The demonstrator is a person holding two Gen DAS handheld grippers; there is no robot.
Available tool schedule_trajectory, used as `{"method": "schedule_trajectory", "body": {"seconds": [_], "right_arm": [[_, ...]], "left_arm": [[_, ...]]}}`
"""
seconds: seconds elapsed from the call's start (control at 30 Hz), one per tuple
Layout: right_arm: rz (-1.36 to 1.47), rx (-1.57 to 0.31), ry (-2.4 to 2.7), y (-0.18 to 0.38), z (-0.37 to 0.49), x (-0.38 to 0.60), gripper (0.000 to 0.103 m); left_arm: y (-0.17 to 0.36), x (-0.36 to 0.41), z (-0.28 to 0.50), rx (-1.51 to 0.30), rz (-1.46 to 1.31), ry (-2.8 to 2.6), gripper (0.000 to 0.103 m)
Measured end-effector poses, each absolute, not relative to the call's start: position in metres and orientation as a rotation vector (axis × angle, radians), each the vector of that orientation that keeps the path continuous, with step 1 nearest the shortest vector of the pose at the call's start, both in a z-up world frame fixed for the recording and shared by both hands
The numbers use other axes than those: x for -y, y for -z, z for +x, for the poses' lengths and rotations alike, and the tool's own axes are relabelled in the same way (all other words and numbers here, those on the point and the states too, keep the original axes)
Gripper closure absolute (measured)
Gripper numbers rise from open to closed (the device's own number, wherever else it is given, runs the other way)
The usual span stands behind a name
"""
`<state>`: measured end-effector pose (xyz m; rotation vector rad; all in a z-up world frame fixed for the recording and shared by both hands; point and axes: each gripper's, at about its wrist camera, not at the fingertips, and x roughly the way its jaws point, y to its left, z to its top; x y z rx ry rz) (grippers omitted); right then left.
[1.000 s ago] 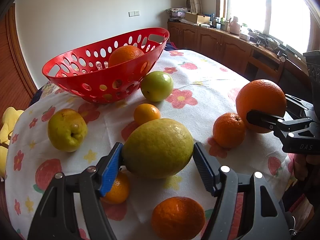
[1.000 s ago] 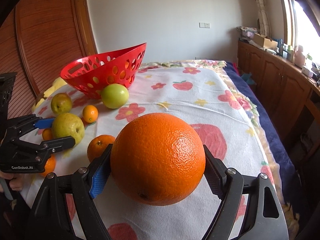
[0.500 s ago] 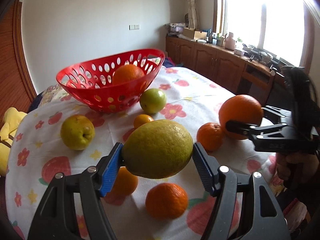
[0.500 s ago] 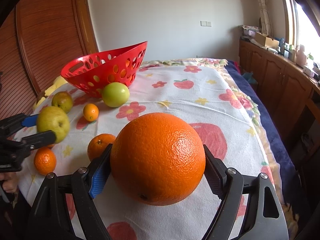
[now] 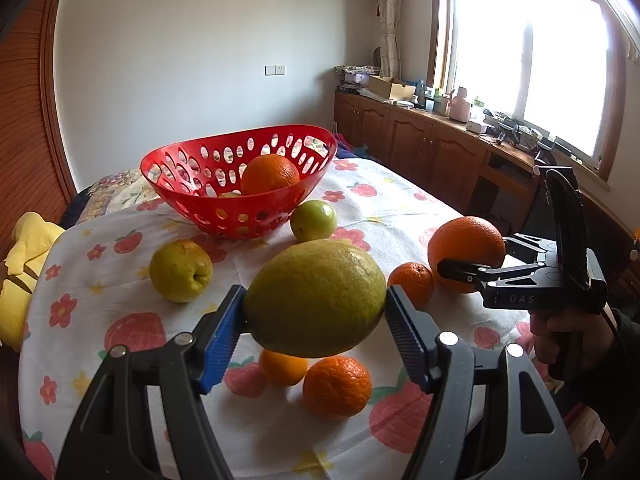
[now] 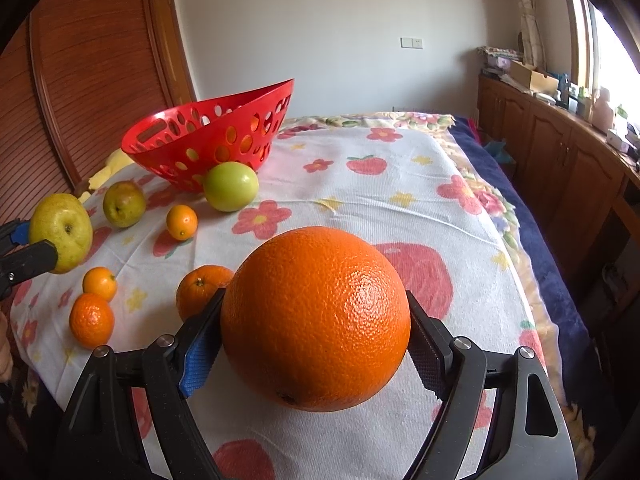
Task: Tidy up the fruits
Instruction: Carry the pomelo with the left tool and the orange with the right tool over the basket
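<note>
floral tablecloth (image 6: 400,216), wooden cabinets (image 5: 432,148), bright window (image 5: 532,52), yellow cloth (image 5: 24,256)

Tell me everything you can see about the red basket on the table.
The red basket is an oval bowl of glossy, plastic-looking material, its walls pierced with oval holes and a slot-like handle cutout at one end. The rim sweeps higher at the ends. It stands upright on the floral tablecloth toward the table's far side. Inside sits an orange, with a yellowish fruit partly visible beside it. A green apple sits close against its outer wall; contact cannot be confirmed. Neither hand-held gripper touches it.
</note>
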<state>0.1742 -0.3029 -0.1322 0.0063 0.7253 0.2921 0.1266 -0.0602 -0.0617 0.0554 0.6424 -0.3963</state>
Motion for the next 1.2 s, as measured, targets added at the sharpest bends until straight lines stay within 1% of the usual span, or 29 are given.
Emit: {"method": "schedule_trajectory", "body": {"seconds": [0.3, 0.53, 0.93, 1.2], "right_arm": [[0.001, -0.716, -0.32, 0.123, 0.179, 0.303, 0.02], [0.021, -0.682, -0.366, 0.098, 0.188, 0.303, 0.02], [-0.008, -0.628, -0.452, 0.04, 0.228, 0.275, 0.02], [-0.051, -0.632, -0.519, 0.024, 0.275, 0.244, 0.02]], "left_arm": [[0.056, 0.054, 0.13, -0.622, 0.046, 0.387, 0.034], [0.045, 0.047, 0.142, -0.601, 0.028, 0.385, 0.034], [0.02, 0.029, 0.189, -0.591, 0.001, 0.365, 0.034], [0.012, 0.014, 0.228, -0.595, -0.011, 0.339, 0.034]]}}
